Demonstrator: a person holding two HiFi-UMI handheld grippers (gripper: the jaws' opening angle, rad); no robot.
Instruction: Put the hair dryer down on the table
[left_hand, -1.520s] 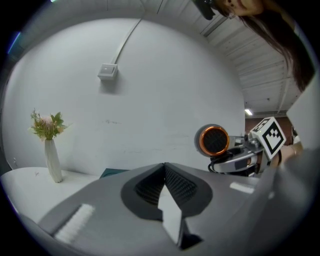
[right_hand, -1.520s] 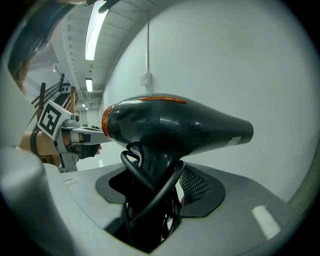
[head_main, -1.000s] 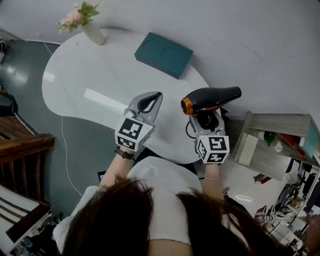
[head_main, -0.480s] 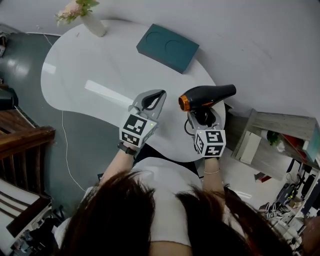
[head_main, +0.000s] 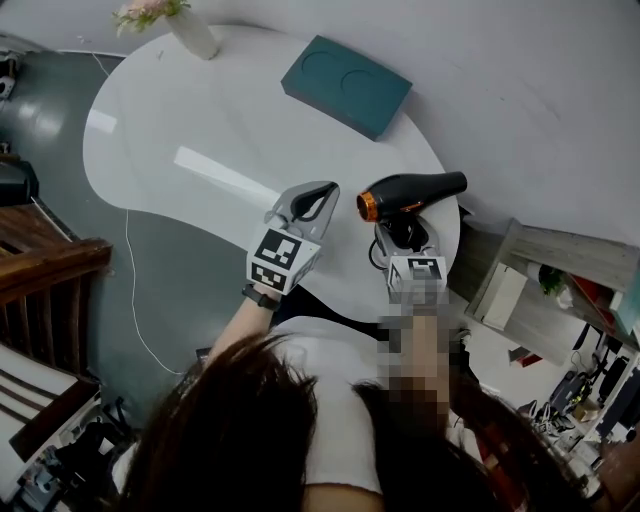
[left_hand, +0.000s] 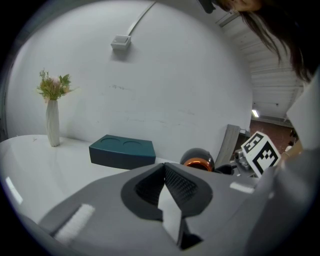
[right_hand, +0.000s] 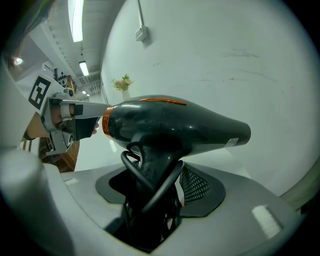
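Note:
A black hair dryer (head_main: 412, 192) with an orange ring at its rear hangs above the right end of the white table (head_main: 200, 130), nozzle pointing right. My right gripper (head_main: 405, 236) is shut on its handle, which has the black cord wound round it (right_hand: 150, 190). In the right gripper view the hair dryer's body (right_hand: 175, 125) lies level across the jaws. My left gripper (head_main: 312, 200) hovers just left of it over the table's near edge, shut, with nothing between its jaws. The left gripper view shows the hair dryer's orange rear (left_hand: 197, 160) behind the closed jaw tips.
A teal box (head_main: 347, 85) with two round recesses lies at the table's far side. A white vase of flowers (head_main: 190, 35) stands at the far left. A wooden chair (head_main: 50, 270) is left of the table and a grey shelf (head_main: 540, 265) right of it.
The hair dryer and my right gripper have come slightly lower and closer in over the table's right end. The left gripper has drifted a little right. Neither gripper's jaws have changed.

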